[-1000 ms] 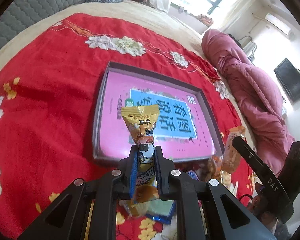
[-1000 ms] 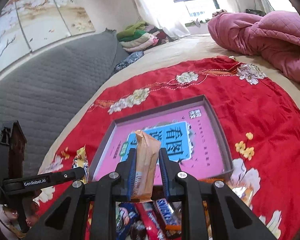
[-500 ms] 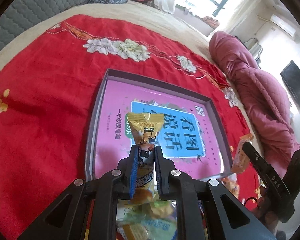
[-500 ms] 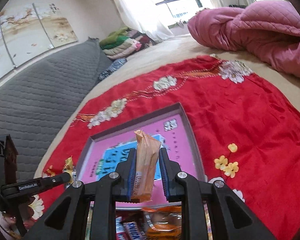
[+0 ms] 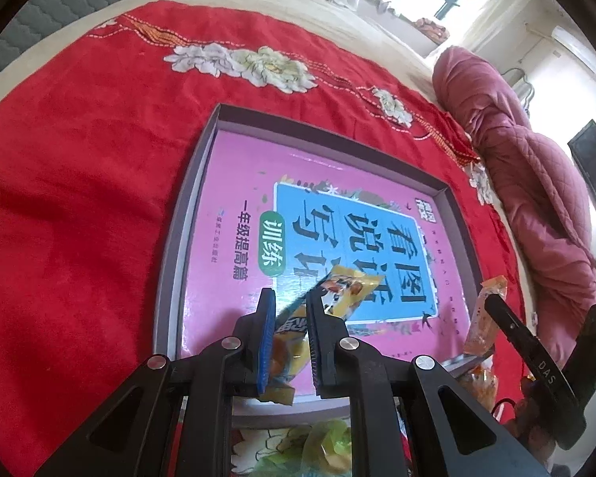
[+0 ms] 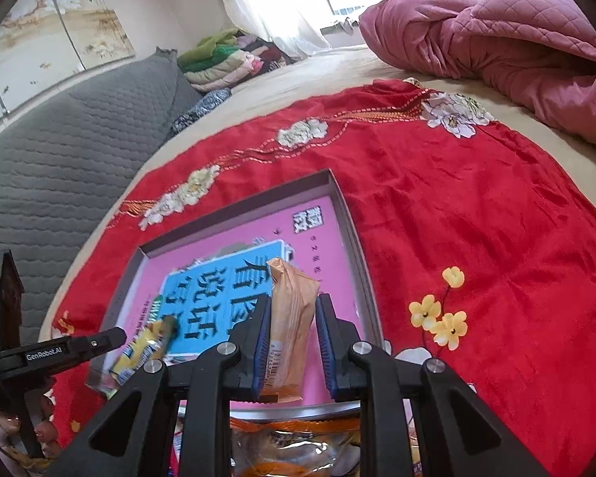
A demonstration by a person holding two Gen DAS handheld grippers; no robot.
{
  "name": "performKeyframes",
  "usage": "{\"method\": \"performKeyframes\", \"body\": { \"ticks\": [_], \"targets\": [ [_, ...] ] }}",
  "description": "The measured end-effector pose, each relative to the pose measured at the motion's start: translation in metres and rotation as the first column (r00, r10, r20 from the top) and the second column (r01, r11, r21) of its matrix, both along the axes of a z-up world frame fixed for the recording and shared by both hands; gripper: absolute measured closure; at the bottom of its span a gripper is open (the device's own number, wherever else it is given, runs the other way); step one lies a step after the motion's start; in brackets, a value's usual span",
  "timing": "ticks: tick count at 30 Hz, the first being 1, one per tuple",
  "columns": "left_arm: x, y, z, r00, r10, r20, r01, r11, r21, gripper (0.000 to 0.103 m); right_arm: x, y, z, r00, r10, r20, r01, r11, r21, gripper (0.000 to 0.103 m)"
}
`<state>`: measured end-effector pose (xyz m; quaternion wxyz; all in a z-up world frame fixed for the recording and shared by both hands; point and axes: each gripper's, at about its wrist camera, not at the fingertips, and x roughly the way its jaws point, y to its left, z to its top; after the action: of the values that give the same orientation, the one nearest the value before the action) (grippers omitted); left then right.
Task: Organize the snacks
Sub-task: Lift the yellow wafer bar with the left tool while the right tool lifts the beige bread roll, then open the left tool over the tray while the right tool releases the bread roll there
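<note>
Bed (image 6: 306,75) carries red cloth (image 5: 79,198) w/ pink quilt (image 6: 496,35) at 1 o'clock. Tray (image 5: 178,238) lies mid-cloth, pink book (image 5: 238,183) filling it. L gripper (image 5: 291,298) jaws clenched on yellow pack (image 5: 349,288), tilted twd 2 o'clock over book's near end. R gripper (image 6: 292,306) jaws grasping orange pack (image 6: 292,306), upright, above tray's near edge. More snacks (image 6: 294,445) piled at 6 o'clock, just outside tray.
</note>
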<state>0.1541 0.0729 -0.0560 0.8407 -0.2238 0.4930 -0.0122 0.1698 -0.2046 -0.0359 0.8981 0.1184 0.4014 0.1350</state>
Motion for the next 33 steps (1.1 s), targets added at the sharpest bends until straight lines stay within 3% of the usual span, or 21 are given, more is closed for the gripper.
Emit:
{"method": "performKeyframes", "body": {
  "ticks": [14, 33],
  "targets": [
    [0.002, 0.000, -0.010, 1.000, -0.007, -0.016, 0.008, 1.000, 0.022, 0.087, 0.008, 0.009, -0.012, 0.999, 0.000, -0.034, -0.005, 0.992, -0.123, 0.080],
    [-0.003, -0.006, -0.003, 1.000, -0.022, -0.015, 0.023, 0.998, 0.064, 0.087, 0.002, -0.005, -0.011, 0.999, -0.013, -0.035, 0.010, 0.995, -0.097, 0.078]
  ]
}}
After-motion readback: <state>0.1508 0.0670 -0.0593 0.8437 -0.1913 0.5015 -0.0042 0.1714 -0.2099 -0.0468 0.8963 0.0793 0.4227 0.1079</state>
